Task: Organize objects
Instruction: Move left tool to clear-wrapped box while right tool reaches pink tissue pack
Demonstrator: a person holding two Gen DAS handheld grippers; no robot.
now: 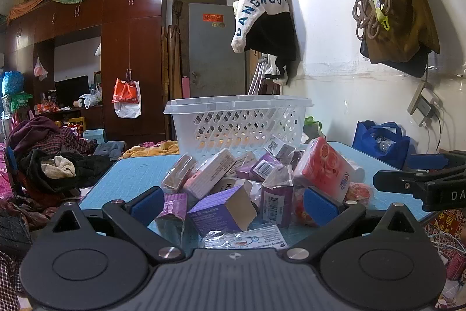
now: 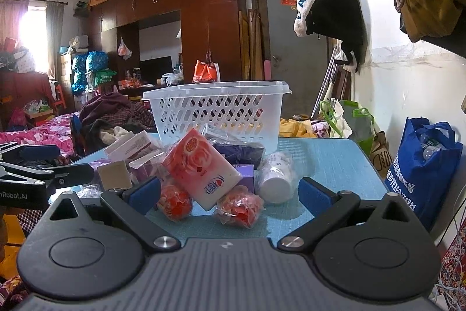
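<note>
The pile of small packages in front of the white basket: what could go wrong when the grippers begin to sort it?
1. The red tissue pack leans on other items; pulling a neighbour may topple it.
2. The white roll lies on its side on the blue table and could roll away.
3. The two red wrapped balls look crinkly and may slip from the open right hand-held gripper.

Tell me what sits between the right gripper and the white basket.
In the right wrist view, a heap of packets lies between the right gripper and the white basket: a pink tissue pack, red wrapped balls, a white roll.
</note>
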